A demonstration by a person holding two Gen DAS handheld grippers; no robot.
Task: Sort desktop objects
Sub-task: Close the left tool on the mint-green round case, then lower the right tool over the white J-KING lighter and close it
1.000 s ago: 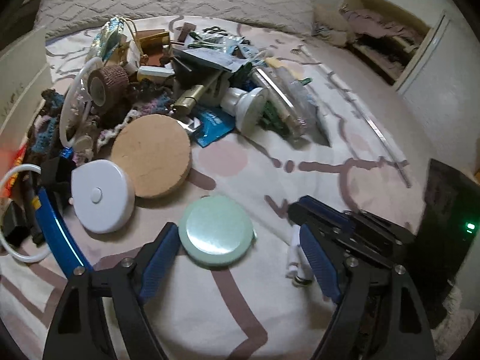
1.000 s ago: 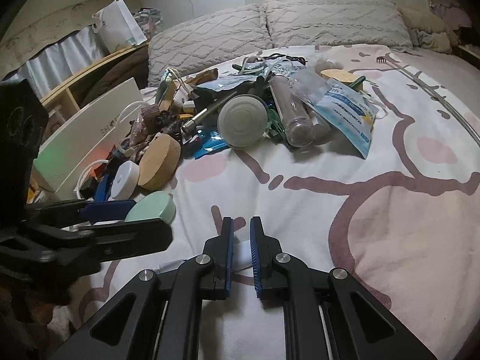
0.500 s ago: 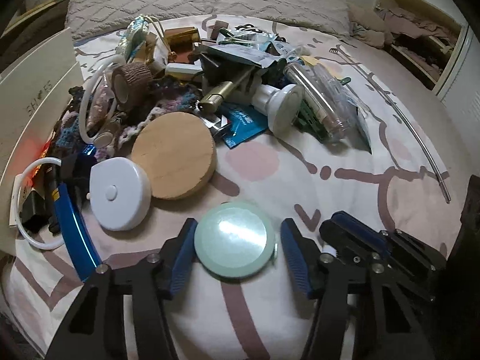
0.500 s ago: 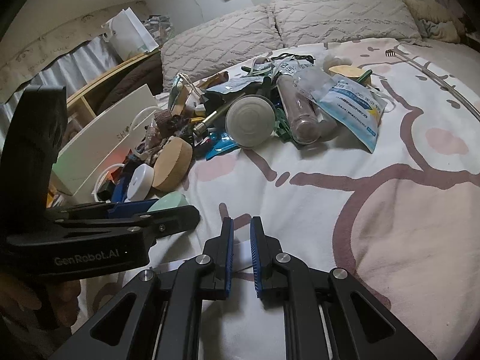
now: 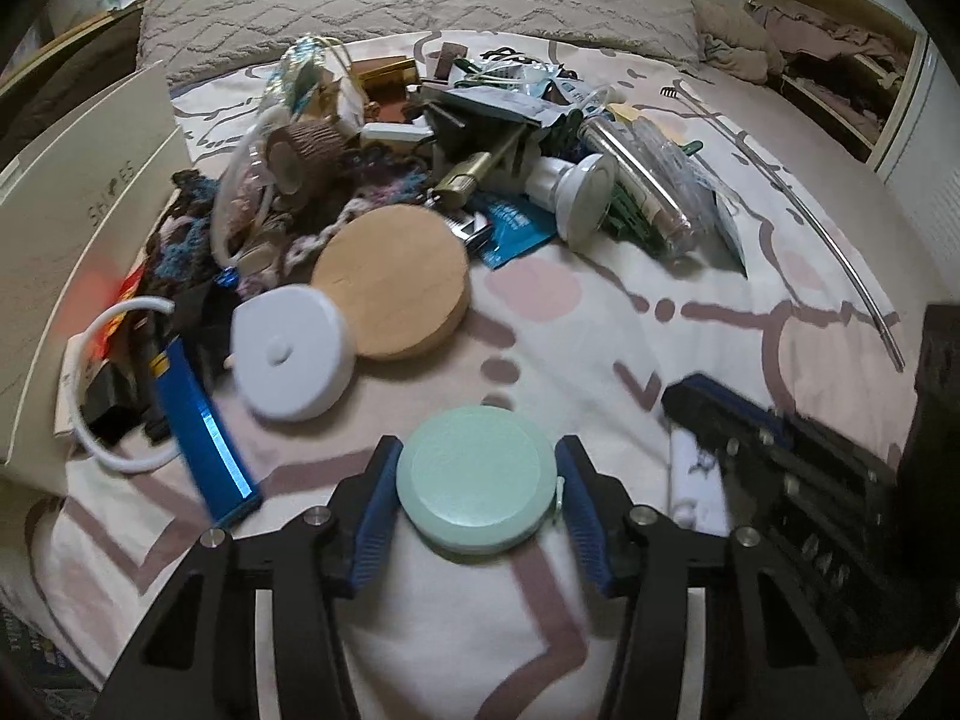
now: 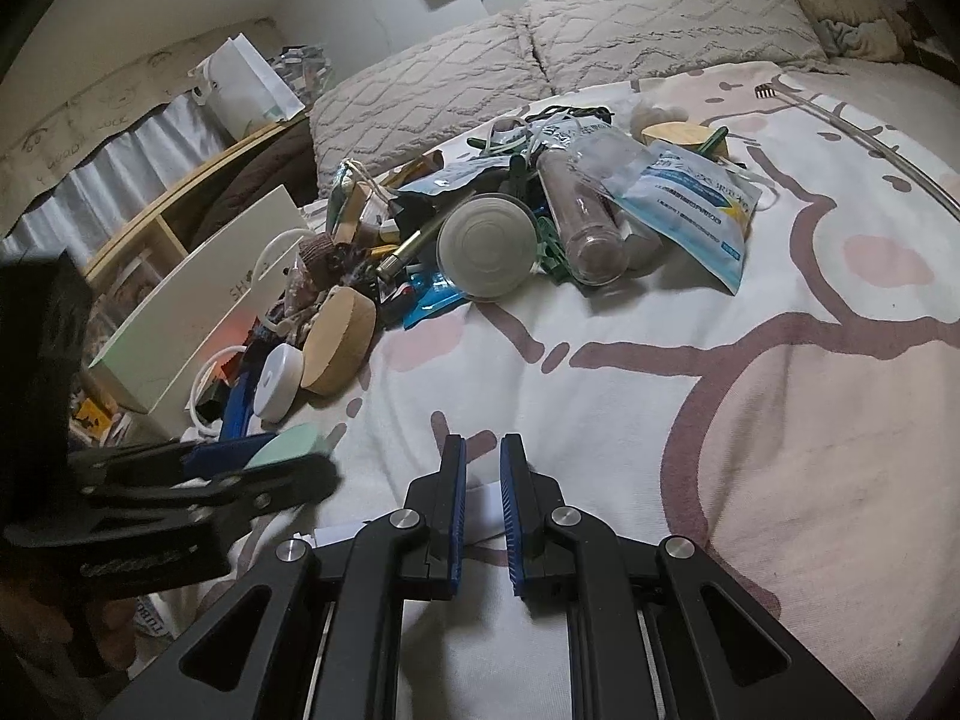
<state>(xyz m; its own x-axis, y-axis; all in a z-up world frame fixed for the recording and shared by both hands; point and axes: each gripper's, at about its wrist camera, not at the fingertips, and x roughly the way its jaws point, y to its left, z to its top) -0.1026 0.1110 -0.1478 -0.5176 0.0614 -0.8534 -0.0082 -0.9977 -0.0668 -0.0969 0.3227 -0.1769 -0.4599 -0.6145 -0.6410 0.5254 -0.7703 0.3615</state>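
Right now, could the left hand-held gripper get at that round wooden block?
Probably not yet: the left hand-held gripper is closing on the green disc, so it is occupied. The wooden block lies beyond, unobstructed.

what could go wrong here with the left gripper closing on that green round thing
The left gripper is closing on the mint-green disc, pads at its curved rim; a smooth round edge may squirt out as it lifts. The right gripper, shut on a small white item, sits close by, so the two tools may collide. The blue bar and white puck lie close on the left and may get nudged.
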